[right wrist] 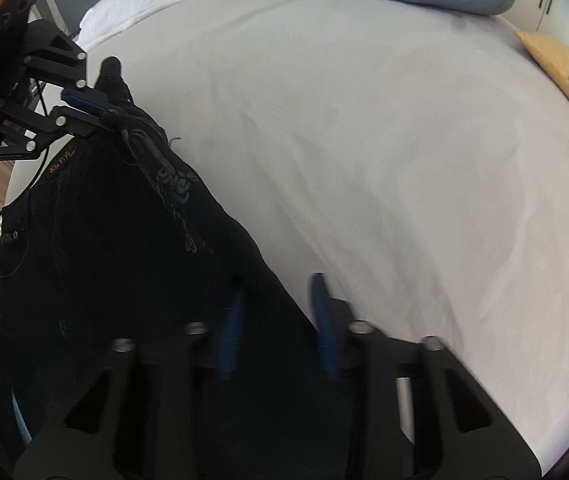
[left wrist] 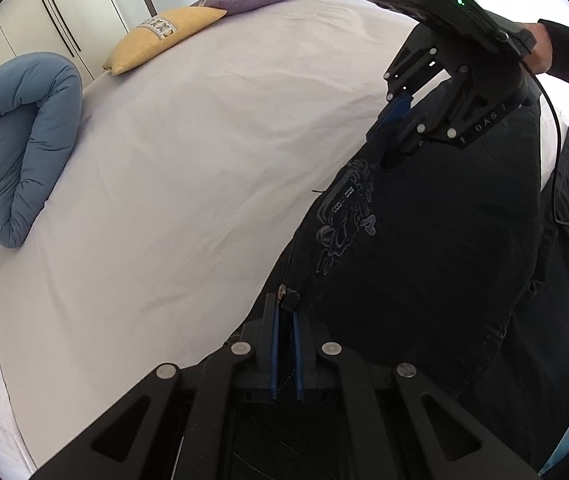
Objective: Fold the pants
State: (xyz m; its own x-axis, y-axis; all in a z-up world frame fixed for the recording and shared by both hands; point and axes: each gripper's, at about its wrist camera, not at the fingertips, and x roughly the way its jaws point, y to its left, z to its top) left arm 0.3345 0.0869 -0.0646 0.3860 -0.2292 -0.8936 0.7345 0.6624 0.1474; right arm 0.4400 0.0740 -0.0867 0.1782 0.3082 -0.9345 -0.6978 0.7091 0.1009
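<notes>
Black pants [left wrist: 424, 248] lie at the near edge of the bed [left wrist: 188, 152]. Left gripper [left wrist: 285, 304] is clamped on the waistband corner. Right gripper [right wrist: 280, 292] straddles the opposite edge; blur hides whether its part-closed jaws pinch yet. Judged step: securing both corners. Next: confirm right grip, then lift evenly.

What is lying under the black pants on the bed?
Around the black pants only the pale grey bed sheet shows, so they seem to lie on it. Anything directly beneath is covered by the dark fabric and cannot be seen.
</notes>
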